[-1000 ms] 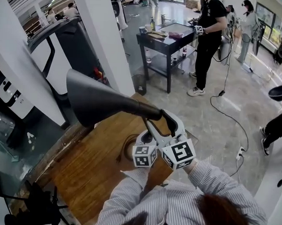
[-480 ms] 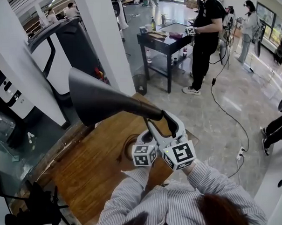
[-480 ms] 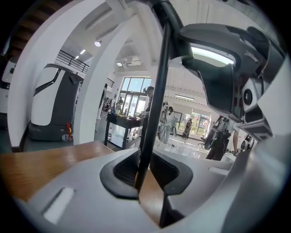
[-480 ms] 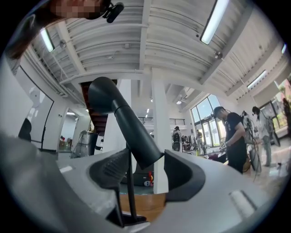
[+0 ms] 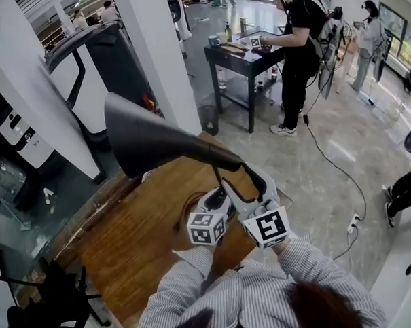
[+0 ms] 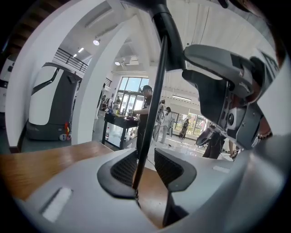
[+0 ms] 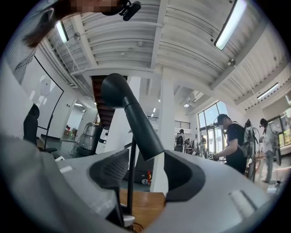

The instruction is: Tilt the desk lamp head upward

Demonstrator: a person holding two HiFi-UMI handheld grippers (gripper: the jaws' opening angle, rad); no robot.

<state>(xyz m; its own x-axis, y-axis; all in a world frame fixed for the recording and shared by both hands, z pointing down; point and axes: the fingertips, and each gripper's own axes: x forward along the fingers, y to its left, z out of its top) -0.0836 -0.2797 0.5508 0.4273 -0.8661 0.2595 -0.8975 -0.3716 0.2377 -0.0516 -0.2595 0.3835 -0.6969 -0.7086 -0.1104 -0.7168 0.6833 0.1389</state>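
Observation:
The desk lamp's dark cone head (image 5: pixel 152 140) points left above the wooden desk (image 5: pixel 141 245). Its thick neck (image 7: pixel 141 127) runs down between the jaws of my right gripper (image 5: pixel 249 179), which is shut on it; the neck lies against the right pad. Just below, my left gripper (image 5: pixel 221 194) is around the thin black upright stem (image 6: pixel 154 91). In the left gripper view its jaws (image 6: pixel 146 159) have just been opening. The stem still stands between them, close to the left pad, and they do not clamp it.
A white pillar (image 5: pixel 162 56) rises behind the lamp, beside a white and black machine (image 5: pixel 94 73). A person works at a black table (image 5: pixel 244 56) further back. A cable (image 5: pixel 334 172) trails across the floor on the right. A black stand (image 5: pixel 50 303) sits at the lower left.
The left gripper's jaws have spread apart from the stem. The lamp head sits slightly higher. The person at the back has stepped closer to the black table.

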